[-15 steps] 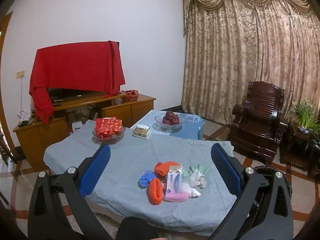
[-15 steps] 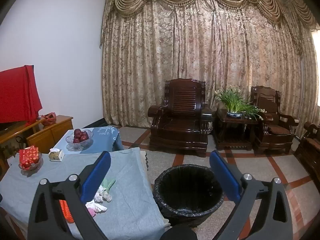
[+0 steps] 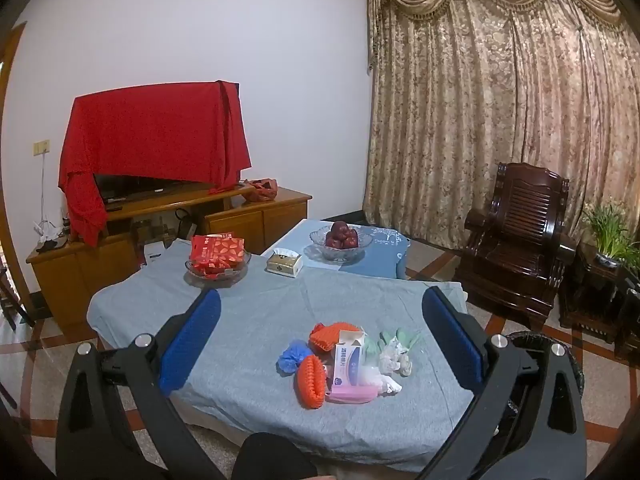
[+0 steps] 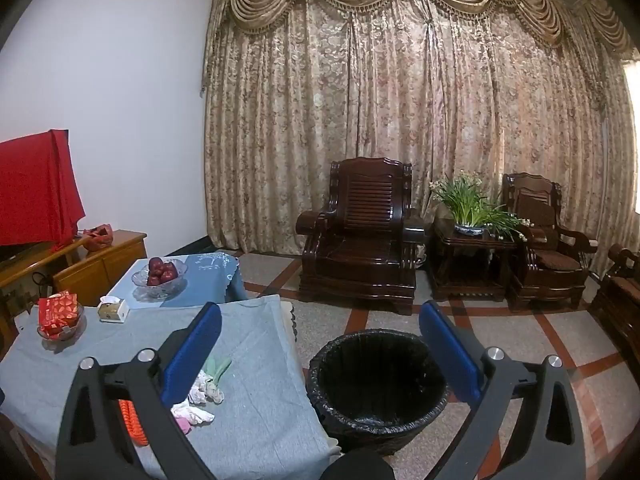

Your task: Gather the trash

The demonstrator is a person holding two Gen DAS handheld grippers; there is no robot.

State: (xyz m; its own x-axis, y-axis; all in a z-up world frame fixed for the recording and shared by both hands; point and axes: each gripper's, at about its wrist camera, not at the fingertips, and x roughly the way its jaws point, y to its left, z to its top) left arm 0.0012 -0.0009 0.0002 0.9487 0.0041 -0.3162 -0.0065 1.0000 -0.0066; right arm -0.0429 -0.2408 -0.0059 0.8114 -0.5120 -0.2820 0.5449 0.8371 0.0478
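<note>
A pile of trash lies near the front of the grey-clothed table (image 3: 256,320): two orange foam nets (image 3: 310,376), a blue net (image 3: 291,356), a white-and-blue box (image 3: 347,360), a pink packet (image 3: 352,394), crumpled tissue (image 3: 394,360) and green scraps (image 3: 404,338). My left gripper (image 3: 320,344) is open and empty, held above and in front of the pile. My right gripper (image 4: 320,356) is open and empty, above the black-lined bin (image 4: 378,388) on the floor beside the table. Part of the pile shows in the right wrist view (image 4: 208,380).
On the table stand a glass dish of red packets (image 3: 218,258), a small tissue box (image 3: 285,264) and a bowl of apples (image 3: 340,240). A TV cabinet (image 3: 168,224) is behind. Dark wooden armchairs (image 4: 360,240) and a plant stand (image 4: 472,240) line the curtain.
Both views have shifted only slightly; the grippers stay open and nothing on the table has moved.
</note>
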